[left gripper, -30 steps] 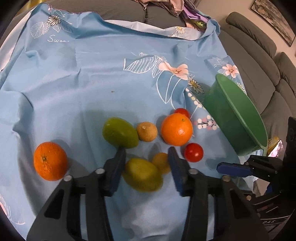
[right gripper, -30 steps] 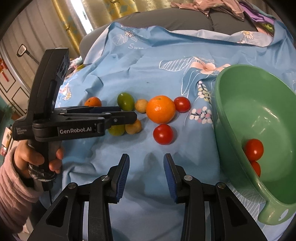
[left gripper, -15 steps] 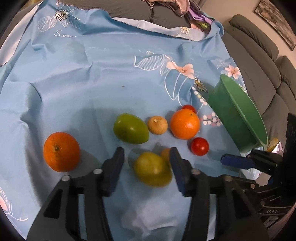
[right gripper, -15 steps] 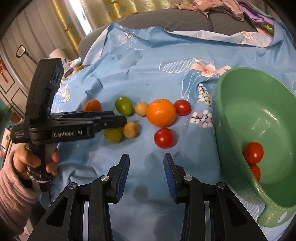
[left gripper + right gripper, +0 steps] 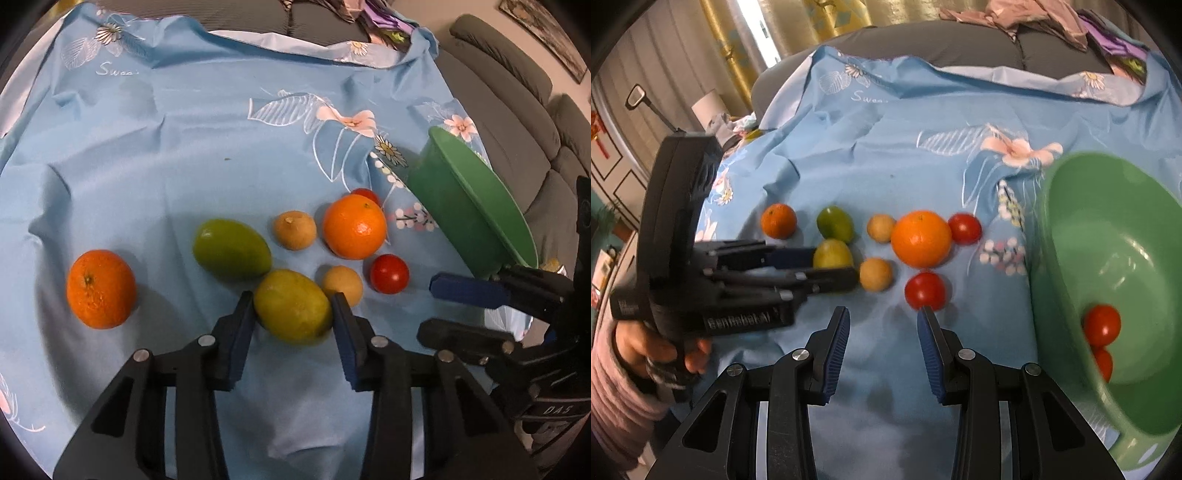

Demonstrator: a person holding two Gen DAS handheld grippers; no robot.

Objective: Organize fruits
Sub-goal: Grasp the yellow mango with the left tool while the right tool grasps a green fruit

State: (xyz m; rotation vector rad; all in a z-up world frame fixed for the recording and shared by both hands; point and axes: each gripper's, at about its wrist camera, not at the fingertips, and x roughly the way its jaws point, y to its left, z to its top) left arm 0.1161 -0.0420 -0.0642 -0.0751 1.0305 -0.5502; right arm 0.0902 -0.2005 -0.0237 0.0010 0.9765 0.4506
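Left wrist view
- Left gripper (image 5: 293,308): jaws closing around yellow-green fruit (image 5: 293,306); both blue pads right at its sides, firm contact not certain.
- Yellow-green fruit: on blue floral cloth (image 5: 147,147), left of green bowl (image 5: 476,218), touching tan fruit (image 5: 341,284) on its right.
- Green fruit (image 5: 231,253): just behind the yellow-green one, farther from the bowl.
- Large orange (image 5: 354,227): near the bowl, red tomato (image 5: 389,274) in front of it.
- Small orange (image 5: 100,288): well apart from the bowl, far left.
- Right gripper (image 5: 465,310): just in front of the bowl, seen from the side.

Right wrist view
- Right gripper (image 5: 882,332): jaws partly apart, nothing between them, above bare cloth (image 5: 923,155) left of the bowl (image 5: 1071,229).
- Red tomato (image 5: 925,291): just beyond the right pad tip, between gripper and large orange (image 5: 921,239).
- Bowl contents: two tomatoes (image 5: 1101,325) against the near wall.
- Left gripper (image 5: 831,264): blurred, at the yellow-green fruit (image 5: 833,254), far from the bowl; held by a hand (image 5: 661,350) in a pink sleeve (image 5: 617,398).
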